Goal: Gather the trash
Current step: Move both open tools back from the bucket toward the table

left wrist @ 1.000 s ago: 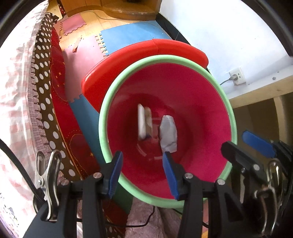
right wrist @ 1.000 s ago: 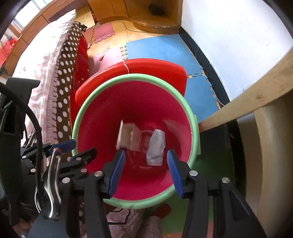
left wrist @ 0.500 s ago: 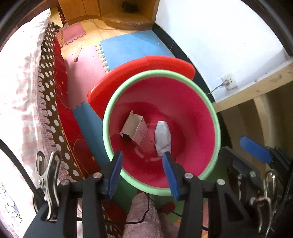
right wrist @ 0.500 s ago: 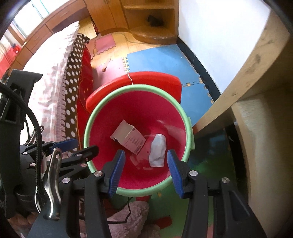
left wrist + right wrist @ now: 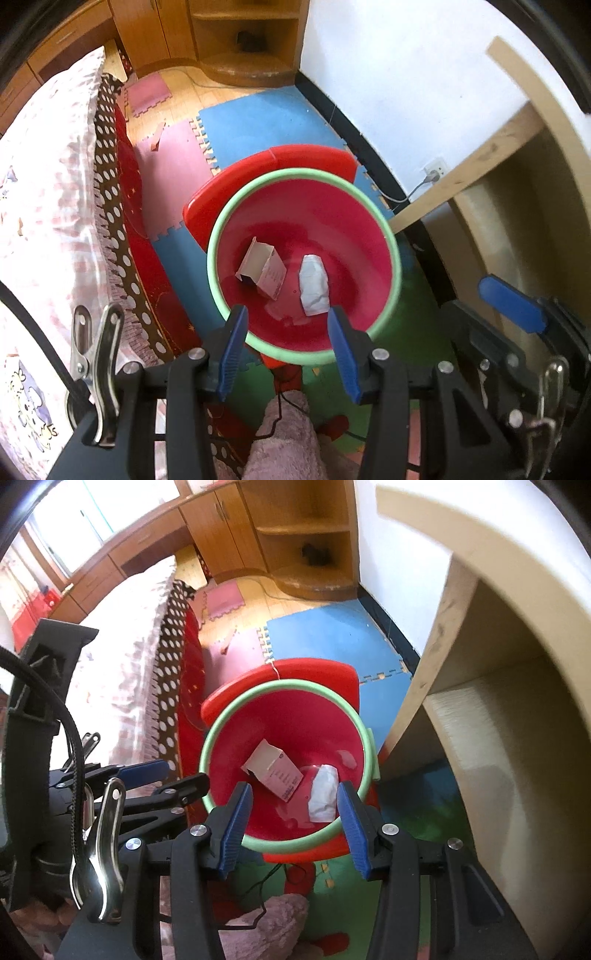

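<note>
Trash already lying inside the red bin [image 5: 384, 236]: small cardboard box [image 5: 263, 271] beside crumpled white wrapper [image 5: 314, 285]. Hovering above, left gripper [image 5: 288, 352] and right gripper [image 5: 291, 827] both gaping, carrying nothing. Seemingly nearing completion.

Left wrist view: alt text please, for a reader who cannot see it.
A red bin with a green rim holds a small open carton and crumpled white paper. The empty, open left gripper hangs above its near edge.

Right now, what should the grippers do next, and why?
Probably lift away from the bin and look for more trash: the box and wrapper already lie inside, and both the left gripper and right gripper are open and empty.
</note>
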A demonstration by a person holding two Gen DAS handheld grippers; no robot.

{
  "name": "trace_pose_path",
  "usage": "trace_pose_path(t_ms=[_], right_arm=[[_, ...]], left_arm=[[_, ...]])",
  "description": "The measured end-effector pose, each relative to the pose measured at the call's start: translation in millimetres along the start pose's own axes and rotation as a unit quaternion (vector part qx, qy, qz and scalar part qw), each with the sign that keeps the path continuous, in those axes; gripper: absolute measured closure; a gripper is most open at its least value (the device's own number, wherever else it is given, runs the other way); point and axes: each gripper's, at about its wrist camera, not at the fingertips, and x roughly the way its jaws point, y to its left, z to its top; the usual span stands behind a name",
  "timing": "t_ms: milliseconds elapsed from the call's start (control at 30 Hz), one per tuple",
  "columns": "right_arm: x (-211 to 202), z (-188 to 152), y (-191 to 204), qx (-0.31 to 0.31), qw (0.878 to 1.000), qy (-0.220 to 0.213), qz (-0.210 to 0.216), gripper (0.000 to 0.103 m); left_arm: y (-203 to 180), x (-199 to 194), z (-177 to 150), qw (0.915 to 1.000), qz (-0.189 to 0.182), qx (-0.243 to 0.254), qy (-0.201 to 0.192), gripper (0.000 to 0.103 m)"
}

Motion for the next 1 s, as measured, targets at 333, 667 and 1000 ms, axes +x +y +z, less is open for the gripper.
trace_pose_path(t_ms=[333, 667, 1000], right_arm=[[-71, -25, -1, -0.002, 0.999, -0.044, 0.017, 0.054], [-139, -61, -29, 0.017, 0.996, -0.085, 0.008, 0.054], [-207, -97, -69, 0.053, 0.990, -0.128, -0.011, 0.054]], left_arm=[[-25, -59, -24, 0.9994, 0.002, 0.009, -0.033, 0.056], [-66, -118, -49, 0.9966, -0.003, 0.039, -0.072, 0.056], [-129, -164, -71, 0.9910, -0.021, 0.084, -0.103, 0.056]])
